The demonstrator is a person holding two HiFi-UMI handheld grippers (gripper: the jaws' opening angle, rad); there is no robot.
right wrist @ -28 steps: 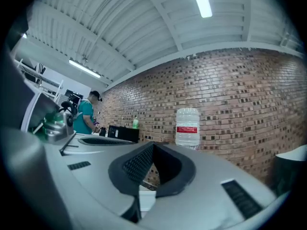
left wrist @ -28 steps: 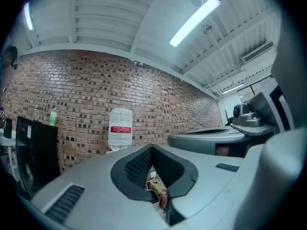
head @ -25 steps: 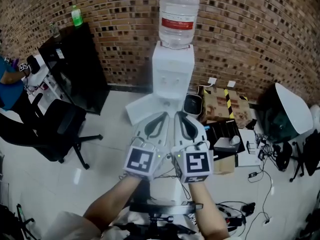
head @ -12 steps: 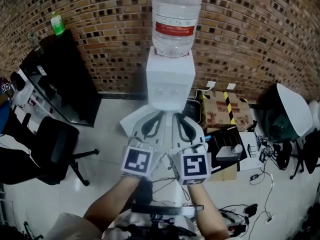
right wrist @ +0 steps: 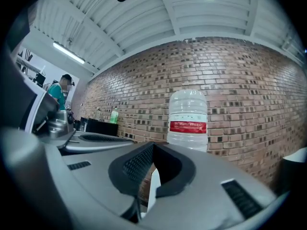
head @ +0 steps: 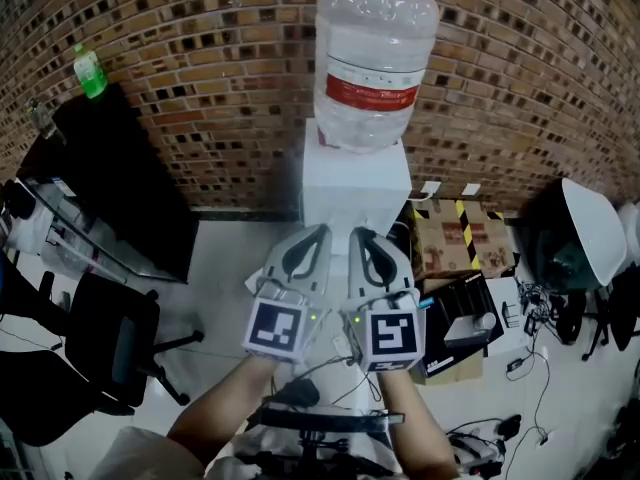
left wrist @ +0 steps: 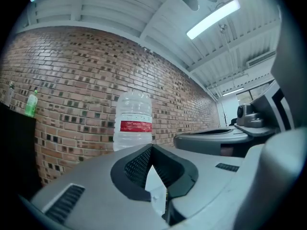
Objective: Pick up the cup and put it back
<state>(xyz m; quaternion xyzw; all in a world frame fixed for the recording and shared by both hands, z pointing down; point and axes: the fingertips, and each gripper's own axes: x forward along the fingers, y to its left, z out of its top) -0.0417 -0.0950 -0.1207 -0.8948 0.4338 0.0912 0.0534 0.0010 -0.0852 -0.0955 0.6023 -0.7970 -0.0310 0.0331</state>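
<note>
No cup shows in any view. My left gripper (head: 314, 234) and right gripper (head: 361, 234) are held side by side at mid height, both shut with nothing between their jaws. They point at a white water dispenser (head: 355, 183) that carries a large clear bottle (head: 372, 63) with a red label, standing against the brick wall. The left gripper view looks past the left gripper (left wrist: 152, 150) at the bottle (left wrist: 133, 126). The right gripper view shows the right gripper (right wrist: 152, 146) with the bottle (right wrist: 188, 116) just beyond. The dispenser's taps are hidden behind the grippers.
A black cabinet (head: 110, 188) with a green bottle (head: 89, 71) on top stands at the left, a black office chair (head: 105, 333) before it. Right of the dispenser are a cardboard box (head: 455, 230), a black case (head: 460, 303), cables and a white rounded shell (head: 592, 226). A person (right wrist: 60, 92) stands far left.
The dispenser and bottle have grown larger and nearer in the head view, and the chair has slid toward the lower left. Both grippers stay side by side and shut.
</note>
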